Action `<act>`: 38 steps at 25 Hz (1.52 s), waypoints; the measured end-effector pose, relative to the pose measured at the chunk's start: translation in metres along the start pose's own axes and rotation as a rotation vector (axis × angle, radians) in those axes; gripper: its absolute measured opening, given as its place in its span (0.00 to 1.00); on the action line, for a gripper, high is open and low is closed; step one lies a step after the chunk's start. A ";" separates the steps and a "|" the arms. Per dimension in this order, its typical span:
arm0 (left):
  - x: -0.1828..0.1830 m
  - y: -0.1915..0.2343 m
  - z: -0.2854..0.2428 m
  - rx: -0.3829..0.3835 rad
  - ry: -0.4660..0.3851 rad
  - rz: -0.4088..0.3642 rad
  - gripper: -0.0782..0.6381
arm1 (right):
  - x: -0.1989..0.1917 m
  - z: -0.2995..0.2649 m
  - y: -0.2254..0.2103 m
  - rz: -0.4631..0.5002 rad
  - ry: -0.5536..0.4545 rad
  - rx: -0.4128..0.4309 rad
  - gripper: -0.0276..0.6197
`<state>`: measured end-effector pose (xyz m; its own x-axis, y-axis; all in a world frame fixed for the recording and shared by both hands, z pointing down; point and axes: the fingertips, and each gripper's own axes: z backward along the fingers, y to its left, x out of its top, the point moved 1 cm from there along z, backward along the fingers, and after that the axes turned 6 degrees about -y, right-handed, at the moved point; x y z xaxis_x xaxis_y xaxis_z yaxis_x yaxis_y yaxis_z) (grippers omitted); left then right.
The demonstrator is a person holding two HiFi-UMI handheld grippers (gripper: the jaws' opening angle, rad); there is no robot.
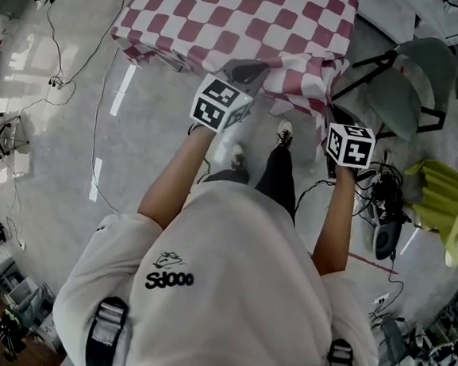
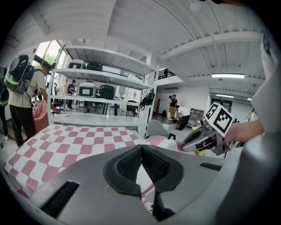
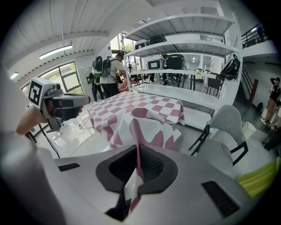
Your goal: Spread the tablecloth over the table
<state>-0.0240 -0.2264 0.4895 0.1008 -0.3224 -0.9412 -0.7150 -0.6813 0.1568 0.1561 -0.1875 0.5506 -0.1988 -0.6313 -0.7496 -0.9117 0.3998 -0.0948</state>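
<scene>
A red-and-white checked tablecloth [image 1: 243, 16] covers the table at the top of the head view, and its near edge hangs bunched toward me. My left gripper [image 1: 255, 70] is shut on that near edge; in the left gripper view the cloth [image 2: 79, 143] runs pinched between the pads of the left gripper [image 2: 141, 154]. My right gripper [image 1: 333, 114] is shut on the cloth's near right corner. In the right gripper view a fold of the tablecloth [image 3: 149, 107] rises out of the shut jaws of the right gripper [image 3: 138, 154]. Each gripper shows in the other's view, right gripper [image 2: 206, 138] and left gripper [image 3: 61, 104].
A grey chair [image 1: 412, 91] stands right of the table, with a yellow-green object [image 1: 443, 197] and cables [image 1: 383, 196] on the floor near it. Metal shelves [image 2: 101, 94] stand behind the table. A person with a backpack [image 2: 22, 96] stands at its far side.
</scene>
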 end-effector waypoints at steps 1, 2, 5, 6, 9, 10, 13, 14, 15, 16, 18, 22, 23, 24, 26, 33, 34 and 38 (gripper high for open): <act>-0.001 -0.003 0.000 -0.006 0.002 -0.001 0.15 | -0.007 0.003 -0.001 -0.009 0.007 -0.005 0.09; -0.002 -0.006 -0.001 -0.012 0.004 -0.002 0.15 | -0.014 0.006 -0.001 -0.016 0.015 -0.008 0.09; -0.008 -0.012 -0.002 -0.025 0.013 -0.002 0.15 | -0.036 0.011 -0.002 -0.032 0.044 -0.016 0.09; -0.011 -0.013 -0.002 -0.029 0.018 -0.001 0.15 | -0.044 0.011 -0.002 -0.037 0.053 -0.018 0.09; -0.021 -0.016 -0.002 -0.036 0.034 0.004 0.15 | -0.065 0.013 -0.001 -0.051 0.082 -0.025 0.09; -0.025 -0.017 -0.003 -0.037 0.041 0.005 0.15 | -0.071 0.014 -0.001 -0.057 0.092 -0.025 0.09; -0.035 -0.020 -0.007 -0.040 0.058 0.011 0.15 | -0.093 0.013 -0.002 -0.078 0.125 -0.019 0.09; -0.039 -0.020 -0.010 -0.040 0.063 0.013 0.15 | -0.100 0.012 -0.004 -0.084 0.136 -0.018 0.09; -0.042 -0.020 -0.012 -0.041 0.068 0.015 0.15 | -0.107 0.010 -0.005 -0.089 0.146 -0.018 0.09; -0.046 -0.020 -0.014 -0.041 0.073 0.018 0.15 | -0.113 0.007 -0.006 -0.092 0.156 -0.019 0.09; -0.056 -0.019 -0.018 -0.043 0.087 0.023 0.15 | -0.126 0.001 -0.009 -0.092 0.177 -0.024 0.09; -0.076 -0.019 -0.024 -0.045 0.124 0.036 0.15 | -0.154 -0.012 -0.012 -0.110 0.224 -0.024 0.08; -0.081 -0.018 -0.025 -0.044 0.134 0.039 0.15 | -0.161 -0.016 -0.013 -0.119 0.236 -0.021 0.08; -0.086 -0.016 -0.026 -0.041 0.142 0.041 0.15 | -0.169 -0.020 -0.014 -0.127 0.248 -0.017 0.08; -0.095 -0.012 -0.029 -0.032 0.155 0.047 0.15 | -0.183 -0.030 -0.016 -0.137 0.268 -0.011 0.08; -0.109 -0.005 -0.027 -0.004 0.175 0.052 0.15 | -0.214 -0.050 -0.018 -0.128 0.331 -0.011 0.12; -0.110 -0.003 -0.026 -0.002 0.180 0.053 0.15 | -0.215 -0.052 -0.017 -0.133 0.333 -0.008 0.18; -0.109 0.008 -0.022 0.010 0.182 0.058 0.15 | -0.201 -0.052 -0.015 -0.137 0.300 -0.009 0.33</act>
<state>-0.0255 -0.2108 0.6001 0.1819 -0.4749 -0.8610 -0.7300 -0.6519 0.2053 0.1910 -0.1011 0.7373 -0.1703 -0.8469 -0.5037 -0.9401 0.2928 -0.1744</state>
